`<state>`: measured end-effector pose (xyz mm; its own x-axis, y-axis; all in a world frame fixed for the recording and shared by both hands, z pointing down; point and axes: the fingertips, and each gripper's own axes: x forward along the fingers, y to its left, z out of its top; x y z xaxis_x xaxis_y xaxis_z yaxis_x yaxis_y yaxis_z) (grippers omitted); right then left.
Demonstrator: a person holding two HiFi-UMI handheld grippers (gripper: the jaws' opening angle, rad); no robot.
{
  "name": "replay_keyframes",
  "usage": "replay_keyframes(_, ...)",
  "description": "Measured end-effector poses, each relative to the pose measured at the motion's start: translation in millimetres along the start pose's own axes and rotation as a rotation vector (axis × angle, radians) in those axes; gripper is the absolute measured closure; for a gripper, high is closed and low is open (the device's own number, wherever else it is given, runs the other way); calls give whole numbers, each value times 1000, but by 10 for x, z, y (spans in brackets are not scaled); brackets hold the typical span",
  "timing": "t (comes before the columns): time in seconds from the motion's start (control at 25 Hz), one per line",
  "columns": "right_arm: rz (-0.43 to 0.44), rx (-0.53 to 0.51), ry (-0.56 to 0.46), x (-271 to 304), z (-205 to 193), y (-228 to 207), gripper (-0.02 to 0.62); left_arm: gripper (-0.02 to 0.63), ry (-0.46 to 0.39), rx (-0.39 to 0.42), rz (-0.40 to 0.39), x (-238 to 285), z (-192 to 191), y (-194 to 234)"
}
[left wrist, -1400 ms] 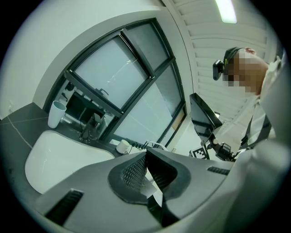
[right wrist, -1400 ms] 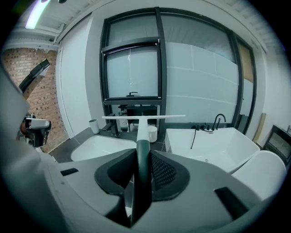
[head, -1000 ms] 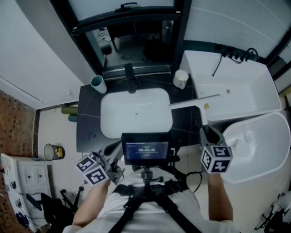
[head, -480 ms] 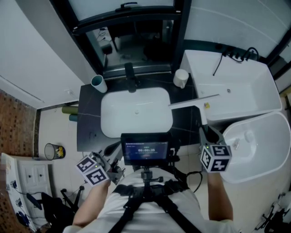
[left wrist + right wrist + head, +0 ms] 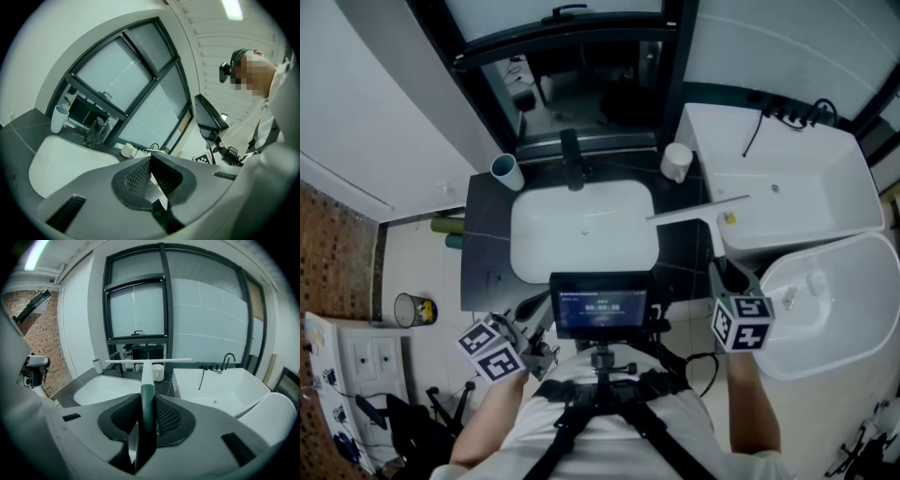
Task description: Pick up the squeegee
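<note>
The squeegee has a long white blade and a dark handle. It hangs over the dark counter's right end, between the basin and the bathtub. My right gripper is shut on its handle. In the right gripper view the handle runs straight up between the pads, with the blade level across the top, and the right gripper clamps it from both sides. My left gripper is held low at the counter's front left, away from the squeegee. In its own view the left gripper is shut with nothing held.
A white basin is set in the dark counter, with a black faucet behind it. A cup stands at the back left, a white mug at the back right. A bathtub and a rounded white fixture lie to the right.
</note>
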<state>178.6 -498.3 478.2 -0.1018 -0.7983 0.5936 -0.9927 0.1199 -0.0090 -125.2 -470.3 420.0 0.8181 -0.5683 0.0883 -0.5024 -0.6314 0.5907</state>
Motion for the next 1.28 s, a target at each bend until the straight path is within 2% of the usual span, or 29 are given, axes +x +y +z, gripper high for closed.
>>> replay_keyframes(1.28,35,-24,80,477,-256,42,503,611,-14,-7,54,-77,47,85)
